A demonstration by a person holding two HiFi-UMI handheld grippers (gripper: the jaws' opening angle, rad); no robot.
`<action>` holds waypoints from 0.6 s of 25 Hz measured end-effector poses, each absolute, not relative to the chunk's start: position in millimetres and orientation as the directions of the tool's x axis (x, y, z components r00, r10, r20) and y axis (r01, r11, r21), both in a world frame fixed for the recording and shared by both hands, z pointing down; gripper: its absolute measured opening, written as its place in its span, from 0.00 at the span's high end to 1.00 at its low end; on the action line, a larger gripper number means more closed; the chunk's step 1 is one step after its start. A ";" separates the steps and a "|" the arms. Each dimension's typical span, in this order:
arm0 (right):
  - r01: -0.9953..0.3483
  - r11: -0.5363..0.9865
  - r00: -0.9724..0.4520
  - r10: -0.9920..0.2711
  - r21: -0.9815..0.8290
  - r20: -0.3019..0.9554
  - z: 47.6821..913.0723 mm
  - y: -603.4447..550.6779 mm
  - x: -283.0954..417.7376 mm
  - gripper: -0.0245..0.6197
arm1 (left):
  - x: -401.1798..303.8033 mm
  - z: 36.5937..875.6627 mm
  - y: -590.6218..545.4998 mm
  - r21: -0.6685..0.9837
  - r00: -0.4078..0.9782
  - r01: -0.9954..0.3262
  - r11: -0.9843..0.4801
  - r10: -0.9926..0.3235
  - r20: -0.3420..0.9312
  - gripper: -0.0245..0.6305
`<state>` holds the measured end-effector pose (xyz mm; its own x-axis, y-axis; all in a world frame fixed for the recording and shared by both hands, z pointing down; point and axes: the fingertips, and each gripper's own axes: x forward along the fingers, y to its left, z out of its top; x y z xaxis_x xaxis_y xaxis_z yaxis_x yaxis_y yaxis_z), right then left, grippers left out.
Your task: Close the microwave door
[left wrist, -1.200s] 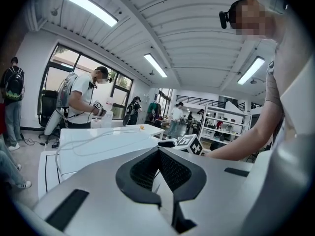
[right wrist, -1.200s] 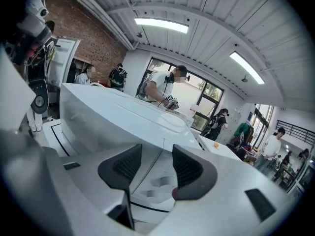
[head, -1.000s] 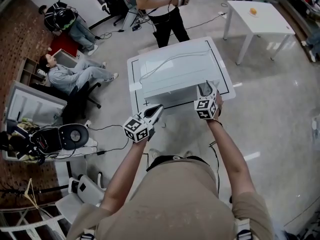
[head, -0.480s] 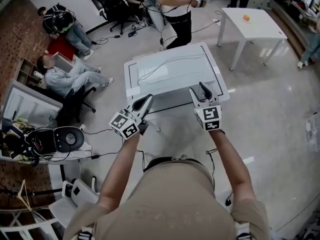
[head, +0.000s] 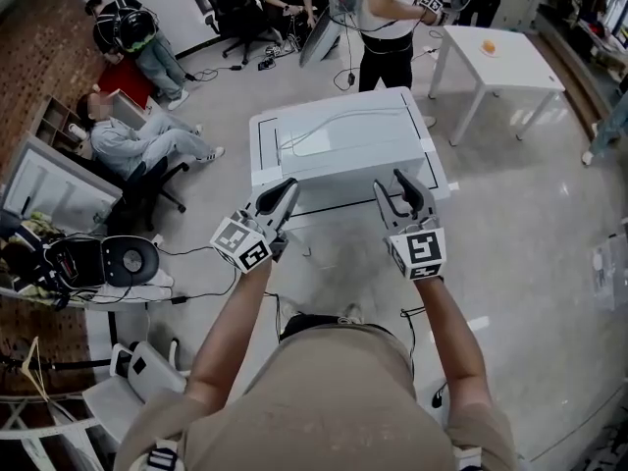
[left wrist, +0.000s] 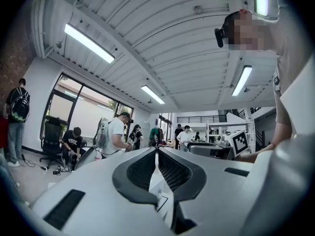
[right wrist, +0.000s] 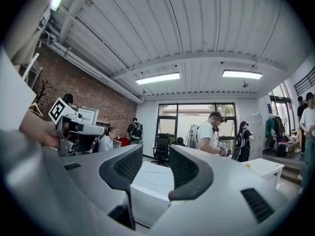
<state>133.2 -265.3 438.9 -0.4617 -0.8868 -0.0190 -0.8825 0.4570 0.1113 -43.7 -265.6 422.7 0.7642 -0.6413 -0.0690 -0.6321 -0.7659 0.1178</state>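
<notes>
White microwave mid-table, straight ahead of both claws, no door seen swung out. Right gripper wide, closing, empty. Left gripper pinched together, empty. Both equally near.

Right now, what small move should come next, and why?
Probably none toward the microwave: draw both grippers back to rest. From above, no open door sticks out at its front. The left gripper is shut and empty, the right gripper is closing on nothing, and both are clear of it.
</notes>
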 end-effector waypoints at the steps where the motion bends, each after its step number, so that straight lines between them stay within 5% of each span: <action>1: -0.883 0.455 -0.460 -0.888 0.115 -0.015 440.6 -261.0 133.9 0.69 | -46.5 425.3 -264.1 0.123 0.762 -0.635 -0.763 -0.644 -0.069 0.95; 15: -0.905 0.406 -0.399 -0.914 0.129 0.073 475.8 -228.5 148.7 0.70 | -69.3 458.7 -241.1 0.189 0.724 -0.668 -0.719 -0.688 -0.058 0.95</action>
